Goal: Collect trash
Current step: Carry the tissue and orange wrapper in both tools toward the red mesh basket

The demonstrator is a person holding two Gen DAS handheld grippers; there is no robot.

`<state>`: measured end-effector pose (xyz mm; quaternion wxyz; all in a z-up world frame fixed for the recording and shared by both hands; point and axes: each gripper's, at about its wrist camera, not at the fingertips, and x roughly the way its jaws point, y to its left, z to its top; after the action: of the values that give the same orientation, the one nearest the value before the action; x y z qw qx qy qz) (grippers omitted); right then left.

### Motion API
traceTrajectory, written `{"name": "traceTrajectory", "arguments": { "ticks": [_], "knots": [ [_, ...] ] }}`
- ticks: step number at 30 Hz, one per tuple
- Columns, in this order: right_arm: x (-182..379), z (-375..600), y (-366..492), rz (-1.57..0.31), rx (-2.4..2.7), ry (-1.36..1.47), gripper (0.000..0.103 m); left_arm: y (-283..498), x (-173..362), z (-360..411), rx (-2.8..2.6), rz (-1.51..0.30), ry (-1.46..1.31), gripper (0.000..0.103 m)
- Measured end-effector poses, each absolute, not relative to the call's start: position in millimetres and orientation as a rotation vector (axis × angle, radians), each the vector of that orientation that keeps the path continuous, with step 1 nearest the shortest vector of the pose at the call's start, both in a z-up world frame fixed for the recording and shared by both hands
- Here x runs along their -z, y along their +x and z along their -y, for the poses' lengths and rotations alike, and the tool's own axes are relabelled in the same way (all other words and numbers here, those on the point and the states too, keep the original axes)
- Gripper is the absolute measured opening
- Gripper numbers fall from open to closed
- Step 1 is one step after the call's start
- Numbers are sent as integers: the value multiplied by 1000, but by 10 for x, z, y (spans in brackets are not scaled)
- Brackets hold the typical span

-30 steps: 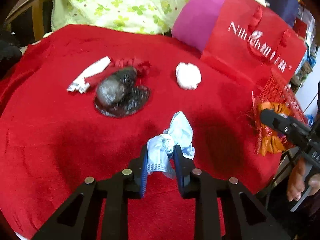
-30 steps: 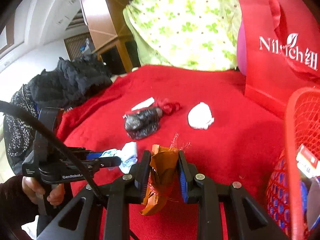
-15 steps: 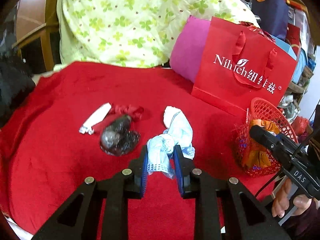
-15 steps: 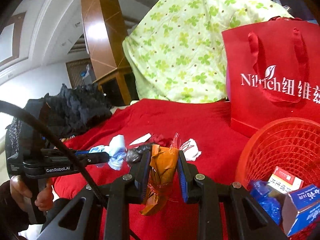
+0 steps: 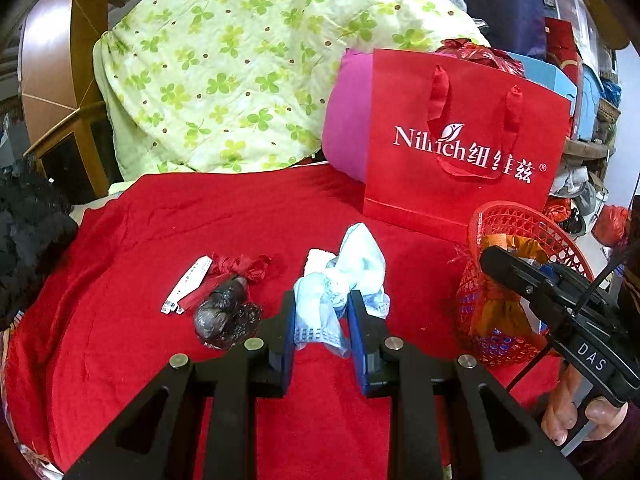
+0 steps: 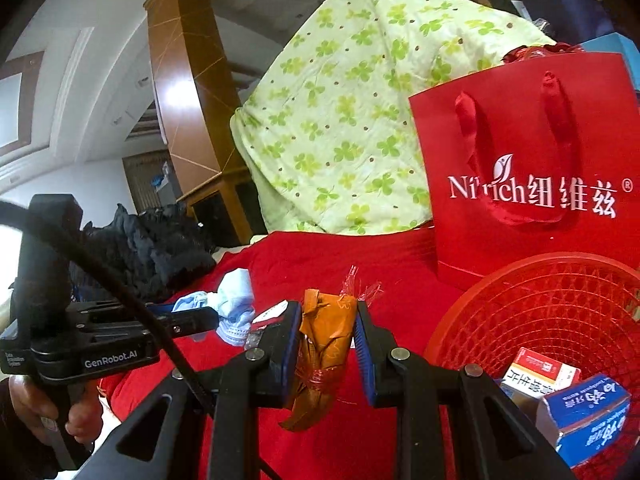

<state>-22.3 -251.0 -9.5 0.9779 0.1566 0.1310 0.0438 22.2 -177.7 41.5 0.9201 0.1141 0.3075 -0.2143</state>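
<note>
Over the red-covered bed (image 5: 120,280), both grippers carry trash toward the red basket (image 6: 552,300). Left gripper (image 5: 322,320) fingers clamp a crumpled blue mask (image 5: 352,272); right gripper (image 6: 328,344) fingers pinch an orange wrapper (image 6: 324,344), nearest the basket rim. Probably 2 drops next; black bag (image 5: 224,316) and white tube (image 5: 188,284) lie uncollected.

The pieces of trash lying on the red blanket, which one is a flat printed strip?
The white printed paper strip, at the left end. Beside it lie a crumpled red wrapper and a dark shiny bundle.
</note>
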Motion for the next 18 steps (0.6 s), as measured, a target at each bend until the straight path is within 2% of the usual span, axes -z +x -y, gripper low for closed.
{"name": "traceTrajectory", "arguments": {
  "ticks": [18],
  "knots": [
    [8,2806,-464,-196,-26,381,28,53,-489,2158,588,-643,211,26]
  ]
}}
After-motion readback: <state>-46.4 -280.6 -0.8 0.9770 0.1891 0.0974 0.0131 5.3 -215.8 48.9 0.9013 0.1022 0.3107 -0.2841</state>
